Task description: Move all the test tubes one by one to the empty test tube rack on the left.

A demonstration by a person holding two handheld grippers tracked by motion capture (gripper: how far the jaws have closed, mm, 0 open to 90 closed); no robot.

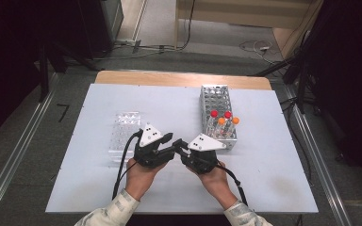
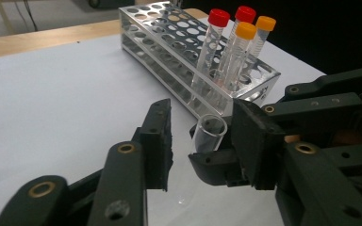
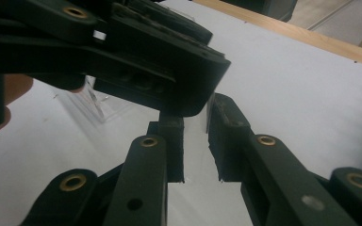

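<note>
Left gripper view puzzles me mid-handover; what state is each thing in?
uncapped tube: upright, open-topped, off the table
left gripper: open around the tube
right gripper: apparently shut on the tube's base
four capped tubes: standing in metal rack
clear rack: looks empty

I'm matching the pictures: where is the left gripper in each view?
High view: left gripper left of centre, meeting the right gripper.
Left gripper view: its jaws rise from the bottom, open.
Right gripper view: across the top.
Shared landmark: the table's wooden edge.
</note>
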